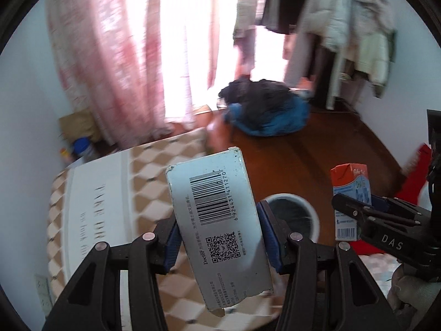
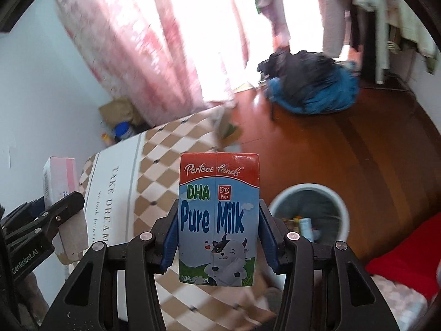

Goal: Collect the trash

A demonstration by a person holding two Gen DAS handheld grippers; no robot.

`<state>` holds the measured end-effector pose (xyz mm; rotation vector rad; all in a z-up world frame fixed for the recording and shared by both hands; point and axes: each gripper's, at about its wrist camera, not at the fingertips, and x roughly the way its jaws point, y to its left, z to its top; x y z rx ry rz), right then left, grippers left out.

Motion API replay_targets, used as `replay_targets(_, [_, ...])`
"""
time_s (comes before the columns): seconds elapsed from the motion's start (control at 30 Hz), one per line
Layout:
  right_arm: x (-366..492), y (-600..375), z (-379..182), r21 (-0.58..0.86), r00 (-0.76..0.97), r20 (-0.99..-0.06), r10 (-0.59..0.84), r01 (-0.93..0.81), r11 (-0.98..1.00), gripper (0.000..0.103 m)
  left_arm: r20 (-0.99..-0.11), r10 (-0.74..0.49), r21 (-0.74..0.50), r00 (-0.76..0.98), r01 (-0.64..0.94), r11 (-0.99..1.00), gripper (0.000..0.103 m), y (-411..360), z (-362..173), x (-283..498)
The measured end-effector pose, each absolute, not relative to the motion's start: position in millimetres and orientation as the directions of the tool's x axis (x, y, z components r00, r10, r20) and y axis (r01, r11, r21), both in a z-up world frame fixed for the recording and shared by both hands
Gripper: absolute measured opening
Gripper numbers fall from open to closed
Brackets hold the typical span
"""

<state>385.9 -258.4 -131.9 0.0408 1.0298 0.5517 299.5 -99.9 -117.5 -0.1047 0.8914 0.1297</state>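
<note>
My left gripper [image 1: 219,237] is shut on a flat grey cardboard box [image 1: 217,220] with a barcode and QR code, held up above the checkered table edge. My right gripper [image 2: 217,234] is shut on a "Pure Milk" carton [image 2: 219,218], held upright. The carton also shows in the left wrist view [image 1: 348,193], at the right, and the box in the right wrist view [image 2: 59,182], at the left. A white round trash bin [image 2: 310,218] with a dark liner and some trash inside stands on the floor just right of the carton; it also shows in the left wrist view [image 1: 292,215].
A table with a brown-and-white checkered cloth [image 2: 165,160] lies below left. A blue and black pile of clothes [image 2: 311,85] sits on the wooden floor by pink curtains [image 2: 132,41]. Hanging clothes [image 1: 344,22] are at the right. A red cloth [image 2: 399,259] lies beside the bin.
</note>
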Motion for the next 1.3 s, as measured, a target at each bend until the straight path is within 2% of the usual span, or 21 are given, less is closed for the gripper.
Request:
replay_targets(0.13, [385,-322,-120,0.279,0.431,-0.796,0.425,-0.363,0.889,0.053,-0.790,0.004,-0.053,0.613,-0.075,0.996,0.048,-151,-128,330])
replay_targets(0.27, [394,-379,-130,0.255,0.446,-0.814,0.373,-0.302,0.919,0.053,-0.828,-0.041,-0.065,0.560,-0.023,0.998,0.048,-193,-164,373])
replay_targets(0.53, [447,-453,-212,0.259,0.360,-0.880,0.309,-0.182,0.949,0.053,-0.908,-0.080,-0.060,0.412,0.061,0.996,0.049,-245,-254,453])
replay_targets(0.73, [489,-464,-291,0.286,0.244,-0.918,0.312,-0.136,0.949,0.053,-0.956,-0.109,-0.102,0.272,0.039,0.994,0.051,-245,-317,493])
replay_targets(0.77, [495,-462,-302,0.291,0.226,-0.922,0.314,-0.131,0.948,0.053,-0.961,-0.107,-0.103,0.254,0.029,0.994,0.053,-242,-324,497])
replay_targets(0.83, [506,-459,-326,0.295,0.190,-0.930,0.315,-0.128,0.947,0.053,-0.967,-0.102,-0.105,0.233,0.000,0.994,0.066,-235,-332,502])
replay_targets(0.87, [512,-455,-336,0.296,0.177,-0.932,0.316,-0.127,0.947,0.053,-0.969,-0.098,-0.105,0.227,-0.018,0.994,0.082,-232,-336,503])
replay_targets(0.9, [519,-451,-346,0.299,0.157,-0.935,0.318,-0.132,0.945,0.053,-0.970,-0.095,-0.106,0.224,-0.035,0.994,0.091,-228,-338,503])
replay_targets(0.93, [524,-447,-355,0.303,0.139,-0.937,0.320,-0.131,0.944,0.054,-0.971,-0.087,-0.100,0.222,-0.047,0.994,0.092,-225,-340,502])
replay_targets(1.0, [535,-441,-371,0.309,0.117,-0.939,0.324,-0.127,0.942,0.060,-0.975,-0.059,-0.076,0.214,-0.074,0.994,0.093,-219,-340,497])
replay_targets(1.07, [542,-436,-382,0.305,0.093,-0.944,0.317,-0.125,0.944,0.090,-0.976,-0.044,-0.065,0.214,-0.093,0.994,0.095,-212,-337,490])
replay_targets(1.23, [535,-431,-381,0.319,0.071,-0.942,0.329,-0.120,0.940,0.103,-0.977,0.004,-0.025,0.213,-0.136,0.990,0.095,-197,-324,465])
replay_targets(1.3, [524,-431,-377,0.293,0.062,-0.951,0.302,-0.120,0.949,0.103,-0.977,0.015,-0.015,0.214,-0.139,0.990,0.095,-198,-315,448])
